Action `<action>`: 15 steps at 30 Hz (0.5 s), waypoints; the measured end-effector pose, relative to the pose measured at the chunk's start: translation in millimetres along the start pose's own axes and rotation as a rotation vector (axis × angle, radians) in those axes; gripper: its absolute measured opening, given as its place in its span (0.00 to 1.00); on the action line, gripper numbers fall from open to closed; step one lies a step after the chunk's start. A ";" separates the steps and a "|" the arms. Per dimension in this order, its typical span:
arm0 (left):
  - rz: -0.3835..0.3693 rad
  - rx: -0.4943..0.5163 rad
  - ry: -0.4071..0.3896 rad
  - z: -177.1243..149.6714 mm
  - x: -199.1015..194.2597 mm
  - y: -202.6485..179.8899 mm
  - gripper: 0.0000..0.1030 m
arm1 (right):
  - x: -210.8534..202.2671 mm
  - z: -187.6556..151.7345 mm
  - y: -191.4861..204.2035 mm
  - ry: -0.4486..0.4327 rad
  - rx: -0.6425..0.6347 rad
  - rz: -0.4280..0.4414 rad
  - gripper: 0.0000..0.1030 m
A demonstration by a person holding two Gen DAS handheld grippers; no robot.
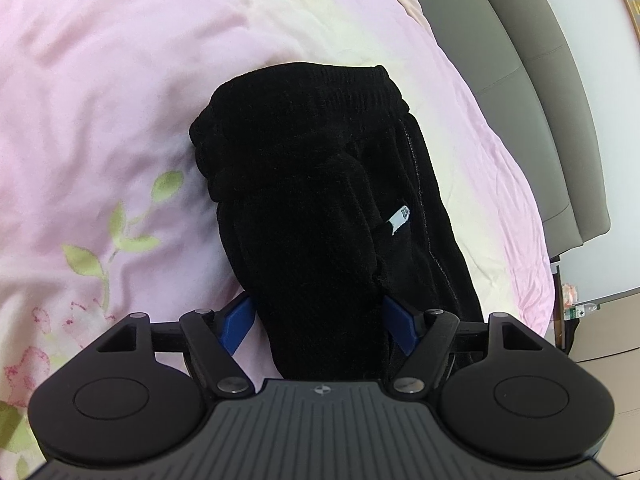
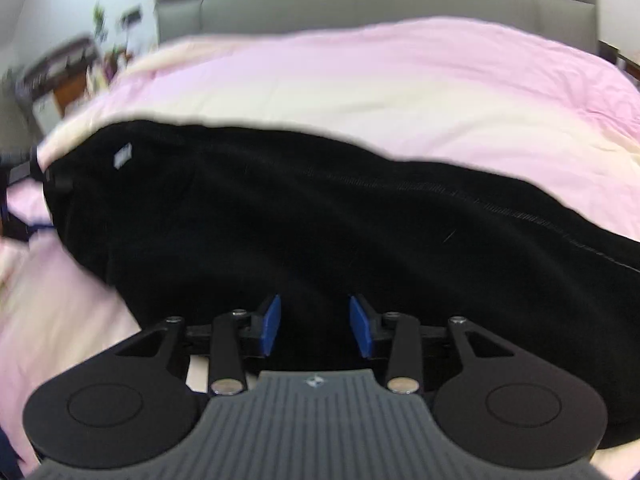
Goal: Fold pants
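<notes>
Black fleece pants (image 1: 316, 200) lie on a pink and cream bed cover (image 1: 100, 120), waistband at the far end, a small white tag on one side. My left gripper (image 1: 318, 320) is open, its blue pads either side of the near end of the pants, with the cloth between the jaws. In the right wrist view the pants (image 2: 320, 220) stretch across the bed cover (image 2: 400, 88). My right gripper (image 2: 314, 324) is open just over the black cloth, pads apart, gripping nothing. That view is motion-blurred.
A grey padded headboard (image 2: 360, 0) stands behind the bed and shows at the right in the left wrist view (image 1: 520, 60). Blurred furniture and clutter (image 2: 72, 68) sit at the far left. The bed edge and floor (image 1: 592, 344) are at the right.
</notes>
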State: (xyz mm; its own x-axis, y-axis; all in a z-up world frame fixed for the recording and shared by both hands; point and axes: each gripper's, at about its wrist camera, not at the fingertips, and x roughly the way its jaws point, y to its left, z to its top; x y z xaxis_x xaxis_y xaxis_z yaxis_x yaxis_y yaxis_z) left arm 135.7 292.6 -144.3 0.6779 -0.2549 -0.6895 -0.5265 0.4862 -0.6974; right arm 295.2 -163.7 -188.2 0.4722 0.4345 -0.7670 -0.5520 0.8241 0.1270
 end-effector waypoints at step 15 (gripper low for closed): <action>-0.072 -0.091 -0.145 14.5 13.4 21.1 0.78 | 6.8 -9.8 12.4 0.110 -0.077 0.019 0.43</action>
State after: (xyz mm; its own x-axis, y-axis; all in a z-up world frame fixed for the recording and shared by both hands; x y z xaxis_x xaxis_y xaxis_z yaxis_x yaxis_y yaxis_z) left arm 141.1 311.5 -165.5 0.7790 -0.1604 -0.6061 -0.5136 0.3913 -0.7636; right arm 284.7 -154.0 -198.1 0.3854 0.4035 -0.8298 -0.6132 0.7840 0.0965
